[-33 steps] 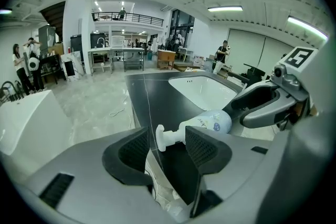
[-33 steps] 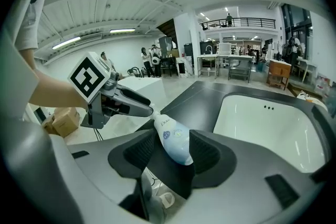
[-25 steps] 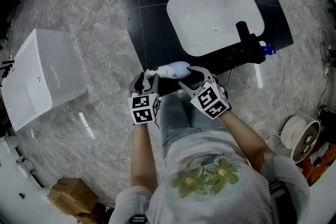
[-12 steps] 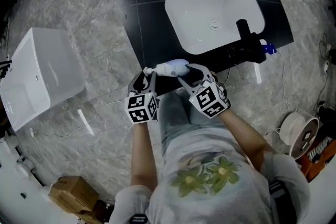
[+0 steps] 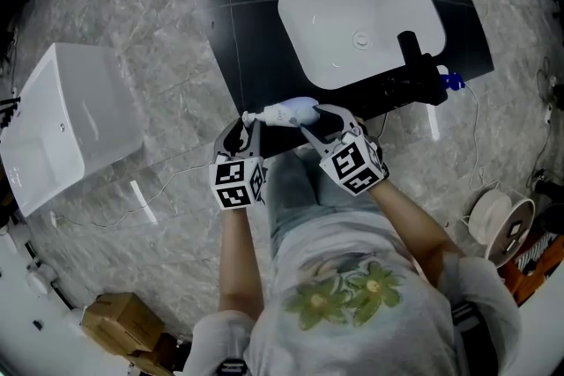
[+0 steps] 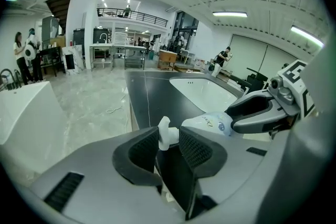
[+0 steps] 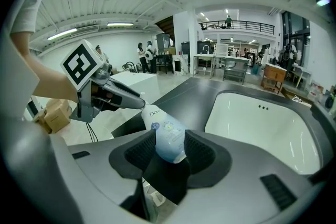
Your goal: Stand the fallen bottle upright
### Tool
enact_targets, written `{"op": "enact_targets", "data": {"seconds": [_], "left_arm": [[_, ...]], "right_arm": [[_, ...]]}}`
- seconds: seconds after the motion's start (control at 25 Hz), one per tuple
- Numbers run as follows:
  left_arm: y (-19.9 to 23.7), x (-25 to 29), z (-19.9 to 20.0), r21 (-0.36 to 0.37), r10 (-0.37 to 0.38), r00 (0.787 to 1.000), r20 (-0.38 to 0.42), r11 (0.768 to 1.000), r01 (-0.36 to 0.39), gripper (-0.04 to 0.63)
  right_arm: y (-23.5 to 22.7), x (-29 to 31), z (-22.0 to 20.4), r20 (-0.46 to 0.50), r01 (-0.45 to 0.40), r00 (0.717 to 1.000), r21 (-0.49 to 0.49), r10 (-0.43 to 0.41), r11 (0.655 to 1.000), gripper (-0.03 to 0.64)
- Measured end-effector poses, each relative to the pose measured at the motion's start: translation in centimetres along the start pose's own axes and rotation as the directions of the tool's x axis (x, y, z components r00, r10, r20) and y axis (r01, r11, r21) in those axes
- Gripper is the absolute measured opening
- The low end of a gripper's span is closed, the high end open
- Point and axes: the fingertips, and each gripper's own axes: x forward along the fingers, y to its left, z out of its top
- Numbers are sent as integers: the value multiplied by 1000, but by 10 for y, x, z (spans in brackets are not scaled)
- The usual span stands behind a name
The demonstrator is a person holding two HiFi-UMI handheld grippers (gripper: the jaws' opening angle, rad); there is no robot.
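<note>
A white pump bottle [image 5: 291, 112] lies level in the air over the near edge of the black counter [image 5: 247, 31], pump end to the left. My right gripper [image 5: 315, 121] is shut on its rounded body [image 7: 165, 136], pads pressing both sides. My left gripper [image 5: 249, 126] has the white pump head [image 6: 165, 134] between its jaws, which are closing; I cannot see both pads pressing on it. In the left gripper view the bottle body [image 6: 210, 123] runs right into the right gripper [image 6: 247, 115]. In the right gripper view the left gripper [image 7: 131, 102] meets the bottle's neck.
A white sink basin [image 5: 361, 13] is set in the counter, with a black faucet [image 5: 414, 57] at its right edge. A white tub [image 5: 62, 128] stands on the marble floor to the left. Cables, a cardboard box [image 5: 123, 326] and a spool [image 5: 502, 229] lie around.
The left gripper's jaws have narrowed round the pump head. The bottle and both hands have stayed almost where they were.
</note>
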Motion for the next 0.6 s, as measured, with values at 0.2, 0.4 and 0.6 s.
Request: {"op": "enact_targets", "data": {"seconds": [0.2,0.4,0.6], "left_arm": [[-6,-6,12,79,21,1000,10,997,-22,137],[-14,-10,25,144,32,999,26,989,-35,138],[-21,-16,31,188,44,998,37,981,-50,138]], "right_arm": [[-2,-2,-3,-10,1,1000,4,-1,1000,189],[-5,-4,-5,-17,6,1000,4,-6,1000,189],[-6,-8,-8,-10,-1,1000,5,1,1000,189]]}}
